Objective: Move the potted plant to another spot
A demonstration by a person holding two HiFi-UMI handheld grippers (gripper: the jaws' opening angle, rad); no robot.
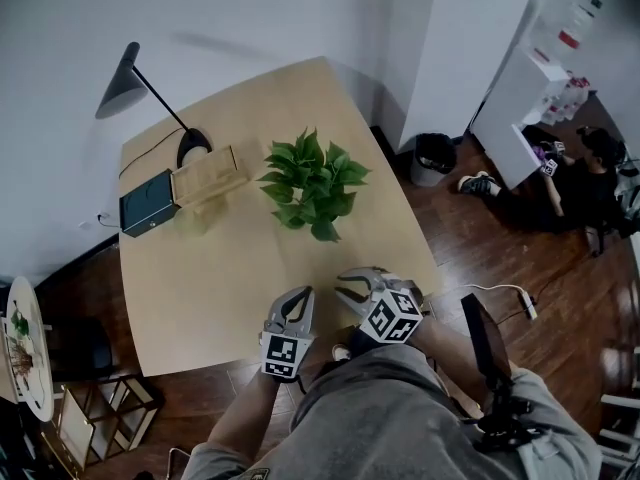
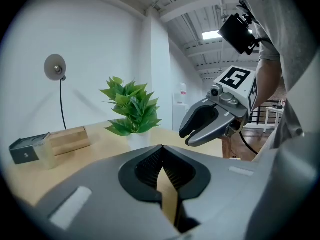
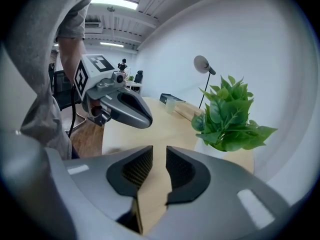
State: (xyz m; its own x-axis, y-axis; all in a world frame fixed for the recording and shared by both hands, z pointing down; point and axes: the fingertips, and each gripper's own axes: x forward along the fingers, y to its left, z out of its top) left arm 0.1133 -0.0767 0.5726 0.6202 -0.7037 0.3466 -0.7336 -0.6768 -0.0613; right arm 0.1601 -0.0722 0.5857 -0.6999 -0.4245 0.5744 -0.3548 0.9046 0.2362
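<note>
The potted plant [image 1: 313, 183], leafy green in a small white pot, stands near the middle of the light wooden table [image 1: 200, 288]. Both grippers hover over the table's near edge, well short of the plant and apart from it. My left gripper [image 1: 299, 294] has its jaws closed together with nothing in them. My right gripper [image 1: 352, 279] keeps a narrow gap between its jaws, also empty. In the left gripper view the plant [image 2: 131, 111] is ahead and the right gripper [image 2: 187, 134] is to the right. The right gripper view has the plant [image 3: 230, 116] at the right and the left gripper [image 3: 146, 122] at the left.
A black desk lamp [image 1: 125, 88], a wooden box [image 1: 205, 178] and a dark box [image 1: 148, 203] sit at the table's far left. A bin [image 1: 433, 158] and a person seated on the floor [image 1: 590, 178] are beyond the table's right side. A round side table [image 1: 25, 348] stands left.
</note>
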